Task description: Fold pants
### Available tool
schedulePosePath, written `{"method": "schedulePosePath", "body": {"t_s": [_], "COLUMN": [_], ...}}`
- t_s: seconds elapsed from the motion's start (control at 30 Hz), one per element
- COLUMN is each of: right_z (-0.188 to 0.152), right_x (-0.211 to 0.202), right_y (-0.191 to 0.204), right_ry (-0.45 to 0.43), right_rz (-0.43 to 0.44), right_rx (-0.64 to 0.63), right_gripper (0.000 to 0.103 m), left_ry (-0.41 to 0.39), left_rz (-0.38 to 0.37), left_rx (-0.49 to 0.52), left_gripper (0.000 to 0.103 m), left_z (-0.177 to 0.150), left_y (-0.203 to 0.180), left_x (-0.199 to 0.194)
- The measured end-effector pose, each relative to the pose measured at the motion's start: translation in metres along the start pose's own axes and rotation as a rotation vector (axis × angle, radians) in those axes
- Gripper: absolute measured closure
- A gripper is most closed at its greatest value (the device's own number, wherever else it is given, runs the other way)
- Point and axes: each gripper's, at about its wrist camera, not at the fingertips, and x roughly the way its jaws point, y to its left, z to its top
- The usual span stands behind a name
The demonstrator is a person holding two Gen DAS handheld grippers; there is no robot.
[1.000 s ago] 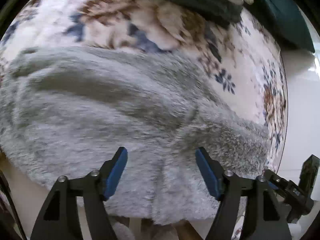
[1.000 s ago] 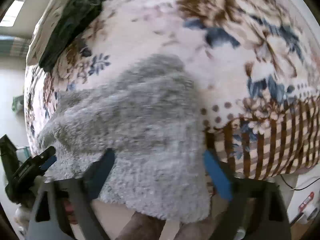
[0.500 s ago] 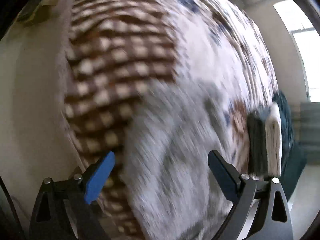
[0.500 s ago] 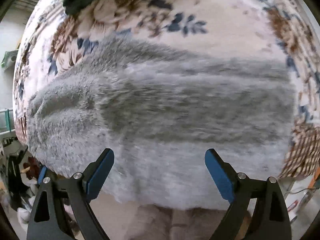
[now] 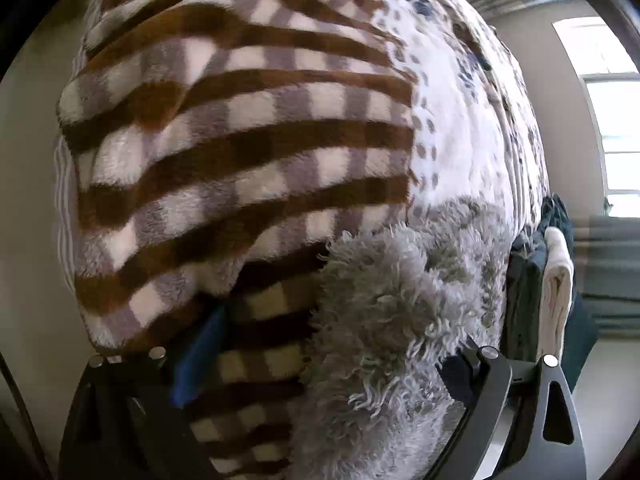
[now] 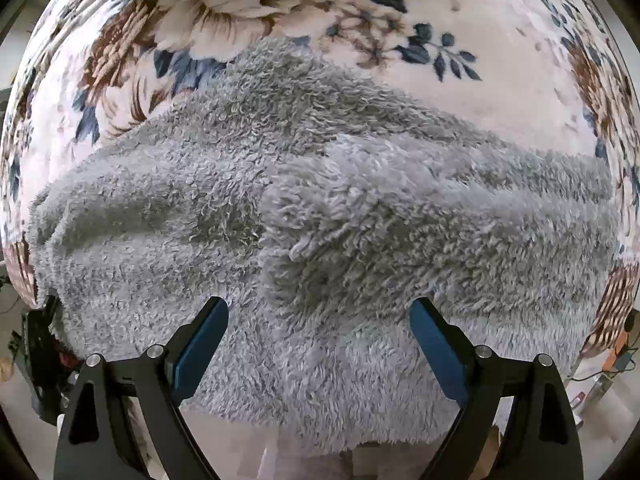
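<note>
Right wrist view: floral blanket (image 6: 500, 28) filled the field beyond the jaws. Grey fleece pants (image 6: 320, 208) lay spread flat across it, just ahead of and beneath the jaw tips, near hem draping over the blanket edge between them. Right gripper (image 6: 318, 344) stood wide open, fingers apart, holding nothing, poised over the pants.

Left wrist view: brown checked panel of the blanket (image 5: 240, 140) lay ahead and to the left-jaw side. A bunched end of the pants (image 5: 392, 320) sat between the jaws toward the right one. Left gripper (image 5: 324, 356) was spread wide, left blue pad (image 5: 198, 356) pressed into blanket folds; grasp on anything: could not tell. Dark folded clothes (image 5: 524, 300) lay beyond the right jaw.
</note>
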Motion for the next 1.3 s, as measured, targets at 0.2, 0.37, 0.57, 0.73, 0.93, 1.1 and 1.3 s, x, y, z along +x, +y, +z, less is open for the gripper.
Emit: {"method": "schedulePosePath", "body": {"t_s": [0.2, 0.37, 0.57, 0.73, 0.93, 1.1, 1.3], "right_z": [-0.002, -0.014, -0.024, -0.029, -0.029, -0.023, -0.019], "right_x": [0.008, 0.010, 0.006, -0.010, -0.040, -0.059, -0.058], "right_y": [0.004, -0.006, -0.039, -0.071, -0.128, -0.160, -0.170], "right_ry": [0.008, 0.002, -0.016, -0.063, -0.110, -0.122, -0.108], "right_rz": [0.003, 0.022, 0.063, 0.086, 0.118, 0.130, 0.188], "right_rx": [0.016, 0.028, 0.068, 0.084, 0.125, 0.112, 0.142], "right_gripper": [0.009, 0.009, 0.009, 0.009, 0.009, 0.009, 0.009], "left_ry": [-0.081, -0.167, -0.213, -0.236, -0.190, -0.193, -0.131], "left_rz": [0.098, 0.151, 0.120, 0.073, 0.019, 0.034, -0.007], "left_rx": [0.169, 0.292, 0.392, 0.548, 0.738, 0.634, 0.253], "left_gripper": [0.081, 0.092, 0.095, 0.095, 0.095, 0.095, 0.090], "left_z": [-0.008, -0.022, -0.039, -0.072, -0.141, -0.132, -0.041], "left_y": [-0.024, -0.046, -0.073, -0.120, -0.178, -0.167, -0.056], "left_x": [-0.011, -0.040, -0.070, -0.088, -0.093, -0.088, -0.043]}}
